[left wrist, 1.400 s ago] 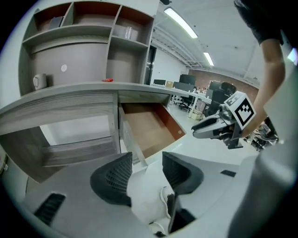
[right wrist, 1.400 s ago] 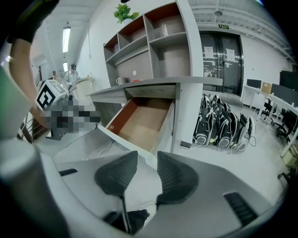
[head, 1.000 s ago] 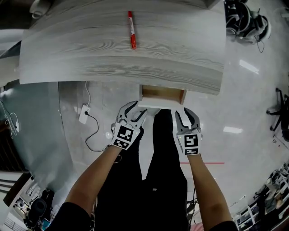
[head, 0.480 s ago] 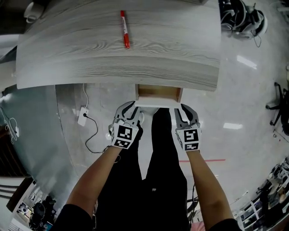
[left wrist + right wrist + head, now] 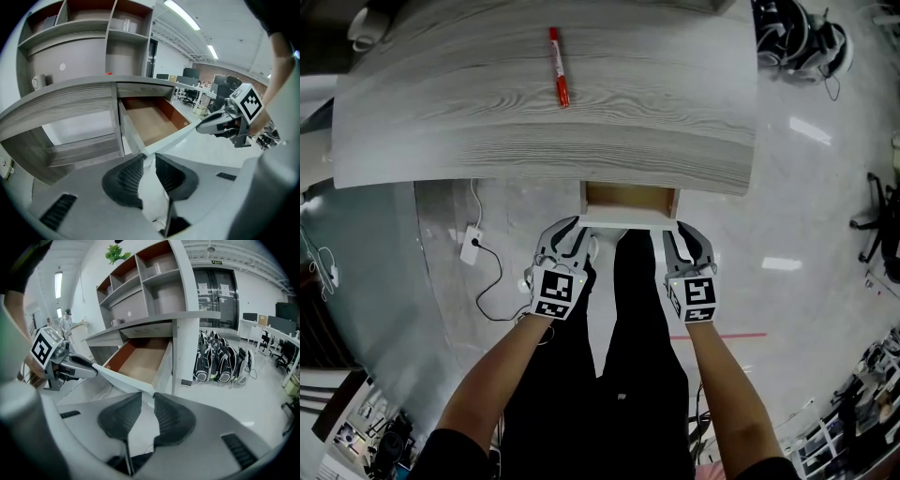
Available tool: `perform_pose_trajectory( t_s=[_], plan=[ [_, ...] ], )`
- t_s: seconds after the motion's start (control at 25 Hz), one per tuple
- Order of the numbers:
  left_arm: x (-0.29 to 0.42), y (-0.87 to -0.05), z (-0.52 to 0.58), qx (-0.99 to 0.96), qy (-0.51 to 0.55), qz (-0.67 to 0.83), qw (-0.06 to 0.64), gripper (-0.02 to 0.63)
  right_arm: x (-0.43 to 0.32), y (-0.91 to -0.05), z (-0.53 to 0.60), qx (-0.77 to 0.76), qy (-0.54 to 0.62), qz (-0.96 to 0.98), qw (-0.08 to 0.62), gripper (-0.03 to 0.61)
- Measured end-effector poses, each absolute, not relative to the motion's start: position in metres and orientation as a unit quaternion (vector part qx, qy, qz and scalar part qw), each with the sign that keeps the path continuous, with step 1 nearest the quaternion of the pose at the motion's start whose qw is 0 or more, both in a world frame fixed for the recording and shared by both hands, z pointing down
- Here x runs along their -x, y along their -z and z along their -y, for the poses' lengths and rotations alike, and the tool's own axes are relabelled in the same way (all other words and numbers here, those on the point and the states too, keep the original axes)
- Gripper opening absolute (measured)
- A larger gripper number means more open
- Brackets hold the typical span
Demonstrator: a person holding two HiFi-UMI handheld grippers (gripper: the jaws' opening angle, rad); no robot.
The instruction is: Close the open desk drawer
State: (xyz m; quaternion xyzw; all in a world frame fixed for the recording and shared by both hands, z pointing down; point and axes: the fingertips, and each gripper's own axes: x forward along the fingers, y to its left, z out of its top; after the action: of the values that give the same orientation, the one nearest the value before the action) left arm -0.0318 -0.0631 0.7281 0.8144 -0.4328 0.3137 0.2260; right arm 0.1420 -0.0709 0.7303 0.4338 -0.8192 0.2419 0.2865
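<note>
We had both wide open a second ago; left gripper (image 5: 578, 232) and right gripper (image 5: 678, 232) are now closing, unclamped, around the drawer (image 5: 628, 199) front's corners.

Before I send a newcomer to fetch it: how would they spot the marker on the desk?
Start at the wide grey wood-grain desk top. About midway across it lies a slim marker, pointing front to back. It is the only red thing on that pale surface.

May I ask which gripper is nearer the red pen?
The left gripper, jaws closing around the drawer's left front corner; the red pen lies straight beyond it.
</note>
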Motion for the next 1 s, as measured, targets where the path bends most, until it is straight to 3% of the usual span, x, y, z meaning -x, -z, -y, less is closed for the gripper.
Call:
perform_pose_trajectory(
  t_s=[0.48, 1.0],
  plan=[
    [0.033, -0.693, 0.077, -0.807, -0.269, 0.46, 0.253, 0.089, -0.143, -0.696, 0.084, -0.475, -0.259, 0.809, 0.229, 0.097],
    [0.04, -0.692, 0.105, -0.793, -0.268, 0.479, 0.264, 0.089, -0.137, -0.695, 0.106, -0.48, -0.264, 0.807, 0.221, 0.097]
  ],
)
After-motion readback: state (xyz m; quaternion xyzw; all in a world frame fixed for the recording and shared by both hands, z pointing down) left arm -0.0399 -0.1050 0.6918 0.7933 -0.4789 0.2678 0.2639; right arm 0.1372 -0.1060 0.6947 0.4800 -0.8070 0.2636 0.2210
